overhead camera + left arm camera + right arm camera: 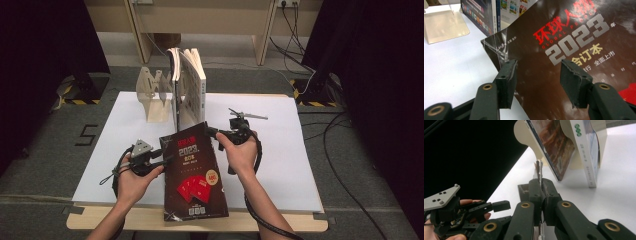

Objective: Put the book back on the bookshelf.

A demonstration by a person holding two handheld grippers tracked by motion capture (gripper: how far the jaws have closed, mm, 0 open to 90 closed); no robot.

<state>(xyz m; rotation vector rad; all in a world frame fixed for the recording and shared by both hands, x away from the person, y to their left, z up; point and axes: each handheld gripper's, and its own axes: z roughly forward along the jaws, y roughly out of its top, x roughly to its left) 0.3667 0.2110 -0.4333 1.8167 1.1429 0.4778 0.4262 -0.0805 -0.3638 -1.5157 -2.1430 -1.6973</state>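
Dark brown magazine (pixel 194 172) with red and silver lettering, white table (pixel 280 150)

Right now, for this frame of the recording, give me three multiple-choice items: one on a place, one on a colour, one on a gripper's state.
1. Where do the upright books stand?
A. at the table's far side, by the cream bookend
B. at the near edge
C. on the floor

2. What colour is the cover of the magazine being handled?
A. white
B. dark brown with red lettering
C. green

3. How does the right gripper stand?
A. wide open
B. shut on the magazine's edge
C. shut on nothing

Key: A, the high view shows them leaning beside the bookend beyond the magazine; B, the left gripper view shows the cover; B, the right gripper view shows the jaws pinching a thin edge.
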